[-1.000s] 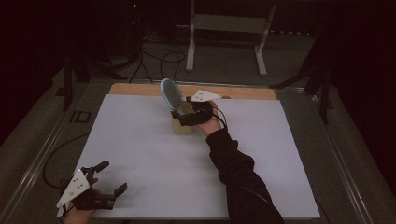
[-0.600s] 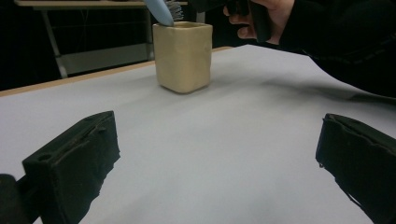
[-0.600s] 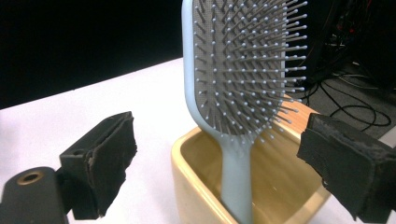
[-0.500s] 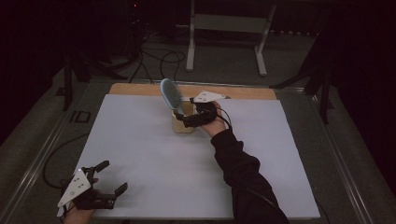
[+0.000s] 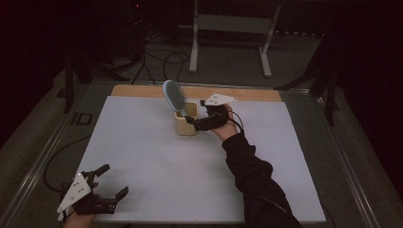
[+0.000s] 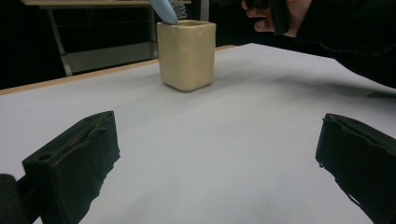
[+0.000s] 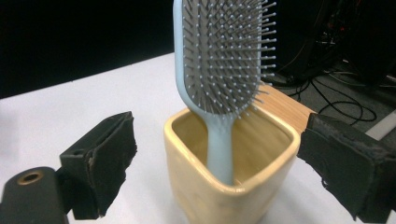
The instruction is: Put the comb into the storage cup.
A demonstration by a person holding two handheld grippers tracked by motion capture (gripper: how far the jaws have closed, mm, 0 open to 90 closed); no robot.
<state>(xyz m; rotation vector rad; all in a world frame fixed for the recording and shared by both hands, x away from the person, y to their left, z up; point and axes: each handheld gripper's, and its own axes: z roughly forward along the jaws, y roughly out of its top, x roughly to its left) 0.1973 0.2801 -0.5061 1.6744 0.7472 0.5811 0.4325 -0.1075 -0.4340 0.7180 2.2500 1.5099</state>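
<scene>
My right tongs (image 5: 197,122) sit at the far middle of the white table (image 5: 157,161), jaws spread wide w/ nothing pinched, one jaw on each side of a cream square cup (image 5: 186,119). In the right gripper view the cup (image 7: 229,172) sits between the two black jaws, not touching either as far as I can tell. A pale blue hairbrush (image 5: 174,97) stands handle-down inside the cup, leaning vs. the rim, its bristles (image 7: 229,51) facing my right tongs. My left tongs (image 5: 102,187) rest at the near left corner of the table, well apart from the cup, jaws also spread & empty. In the left gripper view the cup (image 6: 187,53) stands far off, w/ my right hand (image 6: 275,18) just beyond it.
</scene>
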